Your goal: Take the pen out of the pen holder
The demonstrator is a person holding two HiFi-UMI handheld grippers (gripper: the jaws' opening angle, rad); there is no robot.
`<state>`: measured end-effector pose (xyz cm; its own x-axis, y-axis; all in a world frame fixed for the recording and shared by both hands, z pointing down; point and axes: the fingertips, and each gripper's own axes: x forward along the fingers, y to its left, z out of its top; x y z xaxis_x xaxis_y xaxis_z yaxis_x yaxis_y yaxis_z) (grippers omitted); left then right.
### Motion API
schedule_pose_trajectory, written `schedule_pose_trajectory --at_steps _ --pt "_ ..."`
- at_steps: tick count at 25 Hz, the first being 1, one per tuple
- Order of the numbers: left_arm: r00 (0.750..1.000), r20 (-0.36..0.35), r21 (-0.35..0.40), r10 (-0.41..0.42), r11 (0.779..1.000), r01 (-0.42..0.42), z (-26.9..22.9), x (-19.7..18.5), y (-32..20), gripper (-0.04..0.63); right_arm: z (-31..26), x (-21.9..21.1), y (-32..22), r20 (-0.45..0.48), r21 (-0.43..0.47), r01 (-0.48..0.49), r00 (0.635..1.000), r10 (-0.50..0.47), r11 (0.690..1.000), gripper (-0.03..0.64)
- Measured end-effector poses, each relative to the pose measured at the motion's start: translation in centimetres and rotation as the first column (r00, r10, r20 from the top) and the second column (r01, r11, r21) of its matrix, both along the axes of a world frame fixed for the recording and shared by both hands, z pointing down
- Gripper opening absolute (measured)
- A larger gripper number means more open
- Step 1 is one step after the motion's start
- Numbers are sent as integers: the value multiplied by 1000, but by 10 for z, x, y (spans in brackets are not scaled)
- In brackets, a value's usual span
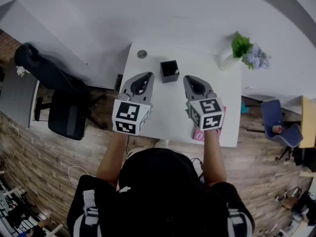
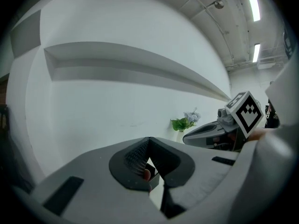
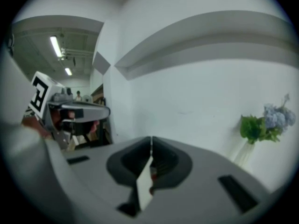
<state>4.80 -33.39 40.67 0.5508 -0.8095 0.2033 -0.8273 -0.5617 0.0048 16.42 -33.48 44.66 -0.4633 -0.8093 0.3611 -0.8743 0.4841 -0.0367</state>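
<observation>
Hovering either side of the pen holder (image 1: 169, 71), both tools sit over the white surface (image 1: 165, 110). L tool (image 1: 147, 75) just left of holder & slightly nearer the person; R tool (image 1: 189, 79) just right of holder, likewise slightly nearer. Neither touching it. Noses pointing fwd past holder's flanks, not in at it.

Jaw state: L tool (image 2: 149, 140) pressed together at the tips in its own view, nothing pinched. R tool (image 3: 151, 139) same, tips meeting and empty, only a sliver of pale surface showing through the slit below.

Holder standing upright as a small black square cup, mid-surface toward the back edge. Pen itself too small to pick out in head view — judged to be standing inside, long axis roughly vertical, top end up.

Key relation for next move: target lies inward & a touch fwd of each tool, abt equal reach from both, so either could go. Prob. needs jaws spread first, then a swing in over holder's mouth and down onto the pen's upper end. Draw should run straight up along the axis — a sideways tug could tip the holder.

Plant (image 1: 242, 47) well right of holder, round grommet (image 1: 142, 54) behind-left of it; both clear of the path.
</observation>
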Motion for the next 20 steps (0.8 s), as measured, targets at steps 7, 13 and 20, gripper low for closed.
schedule_pose_trajectory --at_steps 7,13,20 --pt "999 18 -37 -51 998 52 18 4 -9 20 27 0 -15 -32 -67 77 996 -80 995 35" --pt "997 29 -76 -65 995 67 34 2 -12 20 44 -6 -23 -67 -98 107 991 -114 989 35" --pt "999 17 -111 -37 993 39 49 -5 -23 20 78 -10 -29 -155 -180 101 979 -129 979 35"
